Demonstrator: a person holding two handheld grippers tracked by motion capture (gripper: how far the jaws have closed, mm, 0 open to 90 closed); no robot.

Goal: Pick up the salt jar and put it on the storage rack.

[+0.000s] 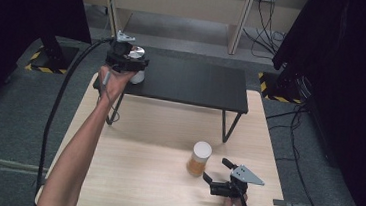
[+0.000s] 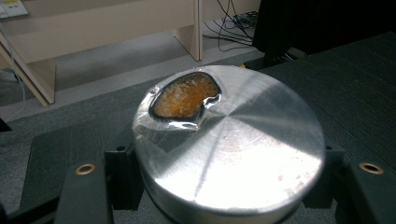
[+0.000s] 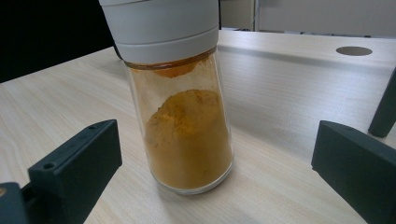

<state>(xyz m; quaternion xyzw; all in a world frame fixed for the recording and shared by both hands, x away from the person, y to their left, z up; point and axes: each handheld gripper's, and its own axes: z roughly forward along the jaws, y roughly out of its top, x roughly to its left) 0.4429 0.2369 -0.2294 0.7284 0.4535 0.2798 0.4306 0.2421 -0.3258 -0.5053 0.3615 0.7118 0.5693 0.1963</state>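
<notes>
The left hand-held gripper (image 1: 133,67) is a black, blocky tool topped by a grey three-cornered plate, with a thick black cable trailing from its rear; its jaw blocks each carry a brass-ringed screw hole. The right hand-held gripper (image 1: 215,169) is built the same, with two squared matte-black jaws, a grey three-cornered plate dotted with small holes behind them, and a black cable. Both forearms are bare, with no sleeves.

A light wooden desk (image 1: 154,181) fills the middle of the high view. A small black shelf (image 1: 197,84) on thin legs stands on its far part. A silver-topped can (image 1: 137,59) sits at the shelf's upper left. A jar of orange powder (image 1: 199,158) stands lower right on the desk.
</notes>
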